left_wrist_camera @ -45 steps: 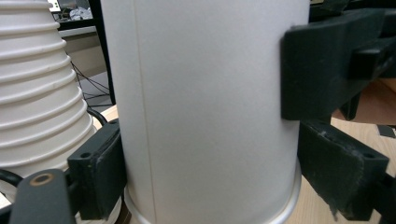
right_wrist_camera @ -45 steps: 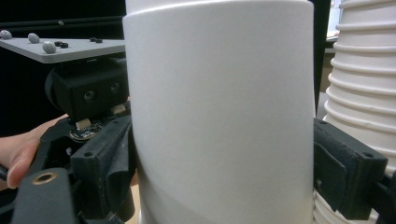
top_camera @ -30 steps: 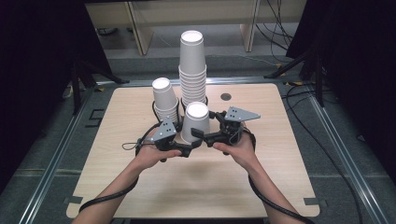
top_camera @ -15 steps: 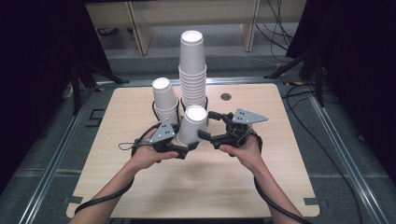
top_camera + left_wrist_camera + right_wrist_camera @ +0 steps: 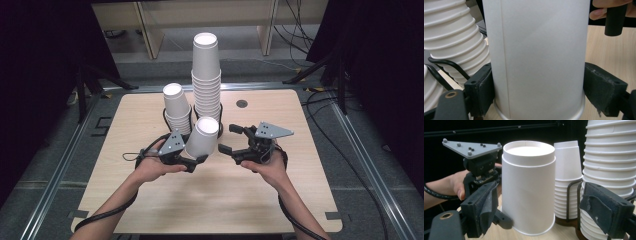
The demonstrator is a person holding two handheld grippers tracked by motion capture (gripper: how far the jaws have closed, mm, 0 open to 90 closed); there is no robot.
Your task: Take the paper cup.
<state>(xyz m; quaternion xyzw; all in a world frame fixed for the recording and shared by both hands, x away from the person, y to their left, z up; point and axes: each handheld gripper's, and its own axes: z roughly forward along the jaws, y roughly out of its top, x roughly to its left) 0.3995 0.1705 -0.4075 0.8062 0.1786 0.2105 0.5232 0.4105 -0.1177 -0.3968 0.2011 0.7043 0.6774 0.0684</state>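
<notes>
Drawn back rightward, the right tongs [image 5: 231, 139] stand clear of the paper cup [image 5: 202, 138], jaws apart though just closing slightly; left tongs [image 5: 196, 161] apparently clamp it.

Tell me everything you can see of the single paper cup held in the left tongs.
The paper cup is plain white, seemingly paper, upside down with its recessed base up and rolled rim low, tilted slightly. The left tongs clamp its lower wall from both sides. It sits just before the two cup stacks; the right tongs stand open beside it, apart.
</notes>
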